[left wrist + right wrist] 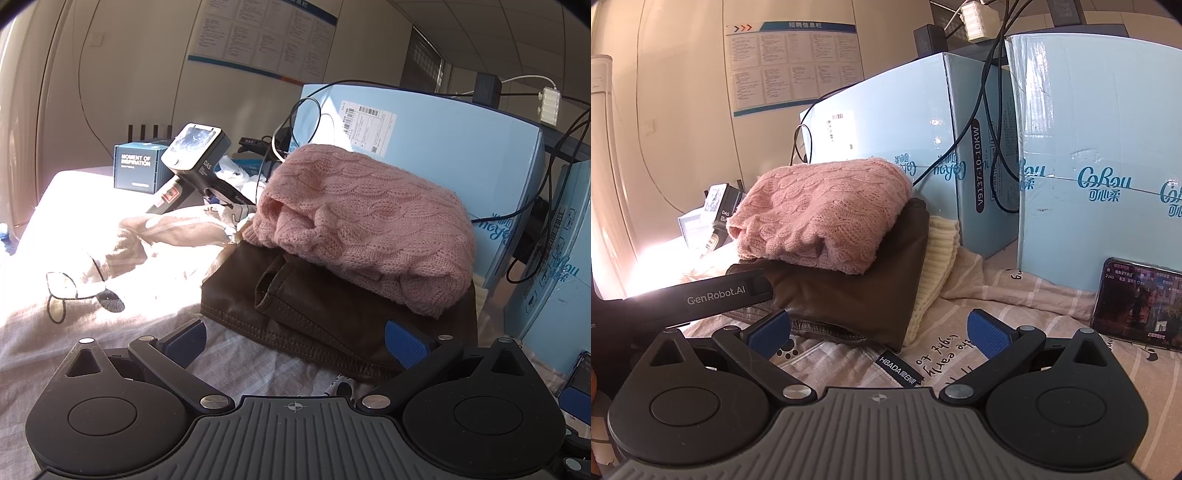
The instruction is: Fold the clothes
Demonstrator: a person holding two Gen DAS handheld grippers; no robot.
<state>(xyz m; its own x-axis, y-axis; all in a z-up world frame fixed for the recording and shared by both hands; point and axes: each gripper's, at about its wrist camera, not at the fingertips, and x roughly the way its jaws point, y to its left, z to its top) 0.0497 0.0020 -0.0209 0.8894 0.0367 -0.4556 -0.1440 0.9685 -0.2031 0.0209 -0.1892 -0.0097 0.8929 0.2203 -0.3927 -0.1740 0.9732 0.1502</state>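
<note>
- Strong sunlight is pouring in from the left, washing out the striped bedsheet (110, 229).
- A beige wall (683, 110) is standing at the far side, carrying a blue-edged notice board (792, 62).
- Pale blue cardboard boxes (1089, 147) are standing on the right, with black cables (988, 110) hanging over them.
- A phone (1137, 302) is leaning against one box.

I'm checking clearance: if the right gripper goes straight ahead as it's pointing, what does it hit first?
Most likely the brown leather garment at the bottom of the folded stack, just ahead of the open right gripper; depth is uncertain. The pink sweater sits higher.
</note>
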